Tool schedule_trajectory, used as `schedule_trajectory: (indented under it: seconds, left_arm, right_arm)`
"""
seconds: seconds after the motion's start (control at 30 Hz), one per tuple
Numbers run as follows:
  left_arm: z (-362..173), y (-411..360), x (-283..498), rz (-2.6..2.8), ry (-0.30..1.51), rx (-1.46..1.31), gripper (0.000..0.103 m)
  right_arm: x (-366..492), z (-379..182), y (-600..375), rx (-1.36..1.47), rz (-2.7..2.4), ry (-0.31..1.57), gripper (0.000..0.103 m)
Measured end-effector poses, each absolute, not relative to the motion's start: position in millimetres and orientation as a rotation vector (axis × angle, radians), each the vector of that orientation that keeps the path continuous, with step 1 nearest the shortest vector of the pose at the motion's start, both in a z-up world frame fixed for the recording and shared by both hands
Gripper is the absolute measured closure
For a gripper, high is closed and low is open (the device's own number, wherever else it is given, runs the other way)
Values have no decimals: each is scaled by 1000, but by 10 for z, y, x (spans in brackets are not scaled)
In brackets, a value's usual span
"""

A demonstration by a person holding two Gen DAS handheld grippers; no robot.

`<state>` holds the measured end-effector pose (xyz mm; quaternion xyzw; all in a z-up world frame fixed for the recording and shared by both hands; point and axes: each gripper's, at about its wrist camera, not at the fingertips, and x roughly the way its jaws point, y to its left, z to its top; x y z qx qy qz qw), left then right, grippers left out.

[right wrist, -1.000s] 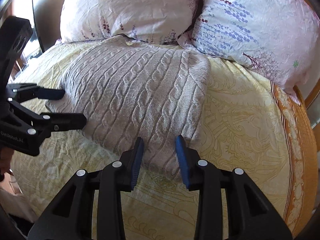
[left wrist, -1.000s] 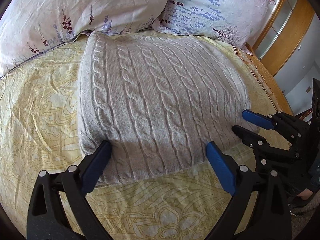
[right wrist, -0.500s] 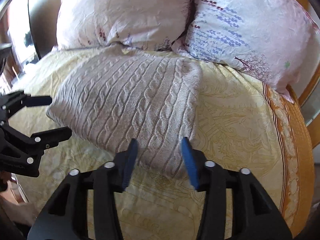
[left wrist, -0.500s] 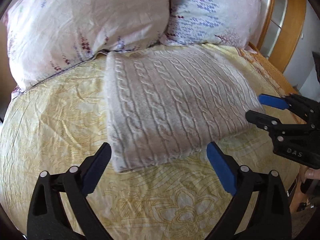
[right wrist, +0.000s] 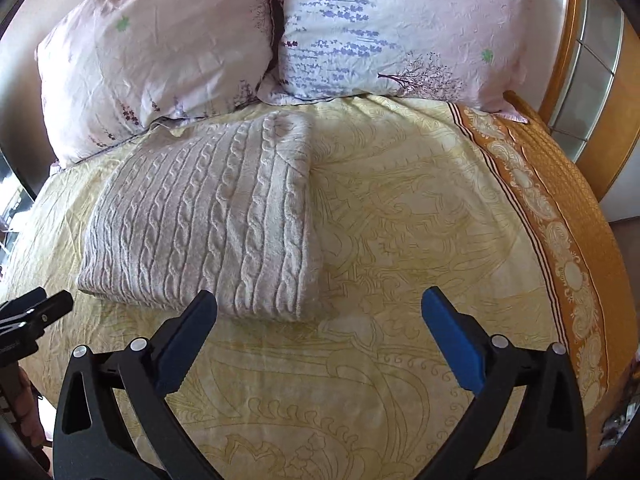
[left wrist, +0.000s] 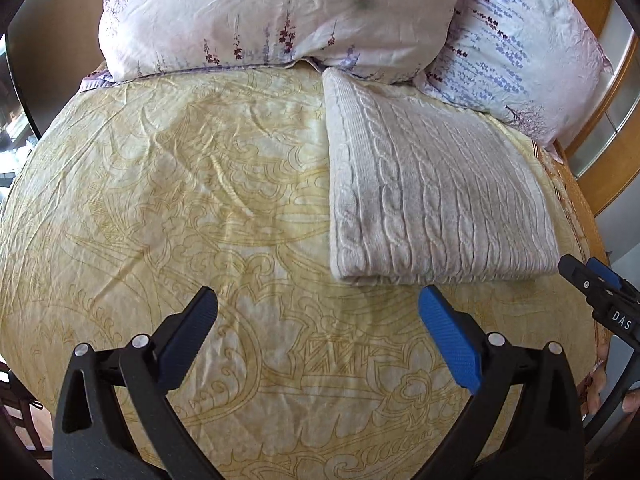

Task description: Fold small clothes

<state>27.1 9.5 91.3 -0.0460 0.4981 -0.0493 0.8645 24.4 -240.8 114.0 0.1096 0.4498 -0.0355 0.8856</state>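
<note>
A grey cable-knit sweater [left wrist: 432,188] lies folded into a flat rectangle on the yellow patterned bedspread [left wrist: 180,200], its far end near the pillows. It also shows in the right wrist view [right wrist: 208,216]. My left gripper [left wrist: 316,332] is open and empty, hovering over the bedspread in front of and left of the sweater's near edge. My right gripper [right wrist: 320,328] is open and empty, just in front of the sweater's near right corner. The right gripper's tips show at the right edge of the left wrist view [left wrist: 596,280].
Two floral pillows [right wrist: 160,48] [right wrist: 392,28] lean at the head of the bed. A wooden headboard with glass panels [right wrist: 592,52] stands at the right. The bedspread has an orange border [right wrist: 568,216] along its right side.
Both grippers have pulled back from the sweater and swung apart. The right gripper's jaws have opened wide. The sweater stays folded on the bed.
</note>
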Motion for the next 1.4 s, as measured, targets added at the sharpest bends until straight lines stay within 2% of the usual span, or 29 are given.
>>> schedule_trajectory:
  seconds: [0.33,0.7,1.0,1.4]
  left_arm:
    - [749,-83,255,-101,1151,-16,2]
    - [628,-105,311,-98,1211,-21,3]
    - [574,-177,341,-82,1219,43,2]
    - [544,-222,386,-43,1229,71,2]
  right_arm:
    - [218,1148,-2244,207,-25,982,1]
    - [210,884,-2053,102,-46,1053,1]
    - [214,738,-2088,192,-53,1076,1]
    - [249,639,-2072,178,-48,1109,1]
